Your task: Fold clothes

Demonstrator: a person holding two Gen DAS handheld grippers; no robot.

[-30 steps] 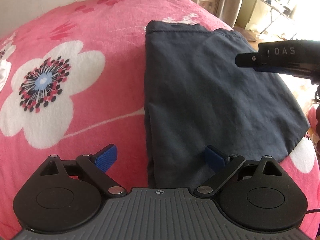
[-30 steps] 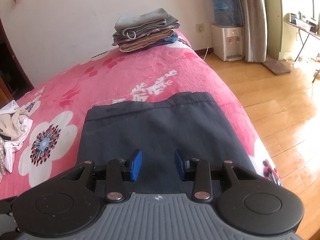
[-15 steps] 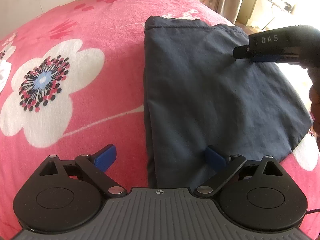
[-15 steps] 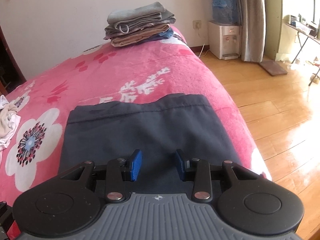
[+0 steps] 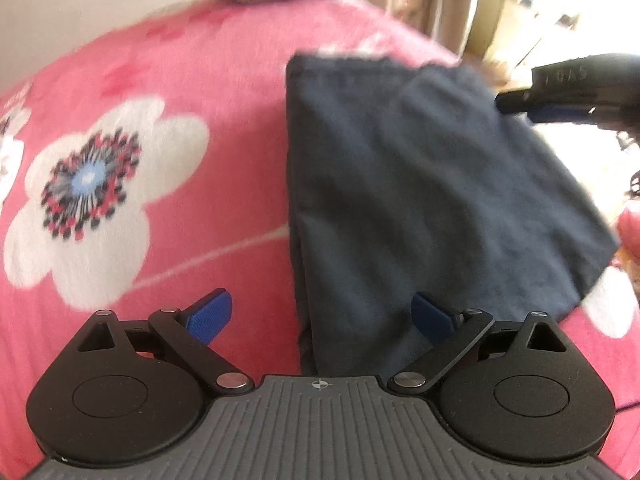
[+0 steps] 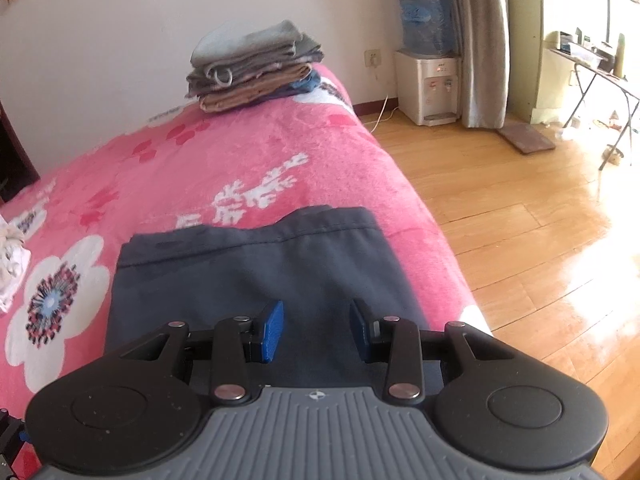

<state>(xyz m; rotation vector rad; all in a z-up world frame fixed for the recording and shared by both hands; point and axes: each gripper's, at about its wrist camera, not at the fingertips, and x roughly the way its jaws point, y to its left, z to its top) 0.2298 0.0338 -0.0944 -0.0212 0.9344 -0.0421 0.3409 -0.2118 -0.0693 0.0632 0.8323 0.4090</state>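
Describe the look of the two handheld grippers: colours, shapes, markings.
Both match. The left gripper and right gripper each have a ribbed grey body with a small crosshair mark, two rounded black side housings with circular recesses, black link arms on silver pivot pins, and blue textured finger pads. Seen side-on from the left wrist view, the right gripper's black shell bears blurred pale lettering.

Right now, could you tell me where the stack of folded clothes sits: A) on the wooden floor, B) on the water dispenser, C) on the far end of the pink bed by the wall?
C: the stack of folded clothes rests on the pink bed beside the wall.
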